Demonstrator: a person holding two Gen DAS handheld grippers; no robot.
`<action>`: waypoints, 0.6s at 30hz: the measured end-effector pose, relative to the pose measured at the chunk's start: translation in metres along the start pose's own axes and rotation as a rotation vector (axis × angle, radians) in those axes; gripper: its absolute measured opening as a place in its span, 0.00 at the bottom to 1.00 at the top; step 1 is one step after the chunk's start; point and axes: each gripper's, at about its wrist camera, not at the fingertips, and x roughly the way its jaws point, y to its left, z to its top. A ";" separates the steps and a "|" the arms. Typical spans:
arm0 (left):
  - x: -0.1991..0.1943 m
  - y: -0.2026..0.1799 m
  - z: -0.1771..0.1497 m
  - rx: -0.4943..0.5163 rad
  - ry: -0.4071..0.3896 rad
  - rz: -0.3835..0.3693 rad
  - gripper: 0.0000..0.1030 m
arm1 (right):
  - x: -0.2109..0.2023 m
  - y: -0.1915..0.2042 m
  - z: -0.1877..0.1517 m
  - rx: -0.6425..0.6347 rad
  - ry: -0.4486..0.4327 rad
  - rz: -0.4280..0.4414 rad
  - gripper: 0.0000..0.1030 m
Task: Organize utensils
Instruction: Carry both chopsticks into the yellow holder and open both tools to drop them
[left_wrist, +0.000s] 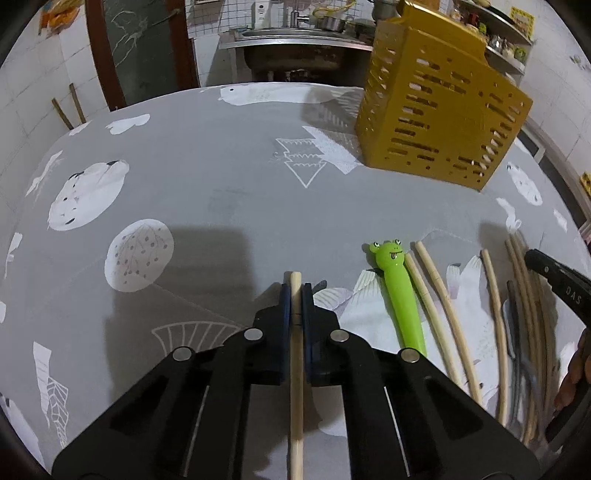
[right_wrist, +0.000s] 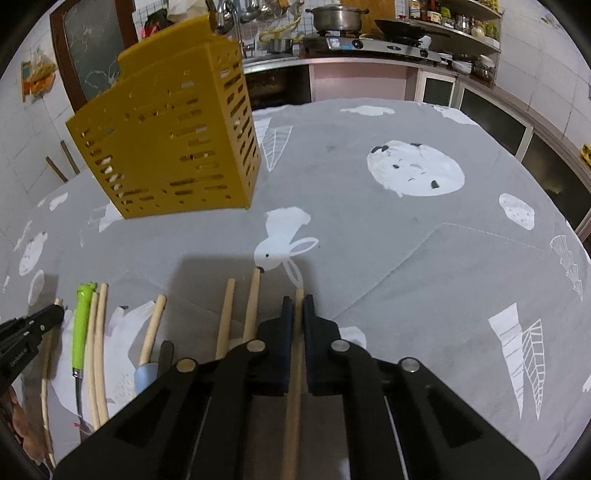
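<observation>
My left gripper (left_wrist: 295, 291) is shut on a pale wooden chopstick (left_wrist: 296, 369) that runs back between its blue pads. My right gripper (right_wrist: 298, 306) is shut on another wooden chopstick (right_wrist: 293, 387). Several more chopsticks (left_wrist: 439, 295) lie in a row on the cloth to the right of the left gripper, beside a green frog-handled utensil (left_wrist: 400, 295). In the right wrist view the same frog utensil (right_wrist: 80, 325) and loose chopsticks (right_wrist: 226, 317) lie left of the right gripper. A yellow slotted utensil holder (left_wrist: 436, 110) (right_wrist: 170, 147) stands upright further back.
A grey tablecloth with white animal prints (right_wrist: 406, 258) covers the table. A blue-handled utensil (right_wrist: 144, 374) and a dark one (right_wrist: 166, 350) lie among the chopsticks. A sink (left_wrist: 295, 40), a stove with a pot (right_wrist: 336, 18) and shelves stand behind the table.
</observation>
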 end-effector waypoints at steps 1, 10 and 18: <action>-0.004 0.002 0.000 -0.012 -0.013 -0.003 0.04 | -0.005 0.000 0.000 0.000 -0.018 0.006 0.06; -0.077 0.002 -0.009 -0.054 -0.244 -0.026 0.04 | -0.063 -0.008 -0.003 0.003 -0.194 0.053 0.06; -0.125 -0.005 -0.021 -0.051 -0.376 -0.026 0.04 | -0.113 -0.016 -0.010 0.002 -0.359 0.107 0.06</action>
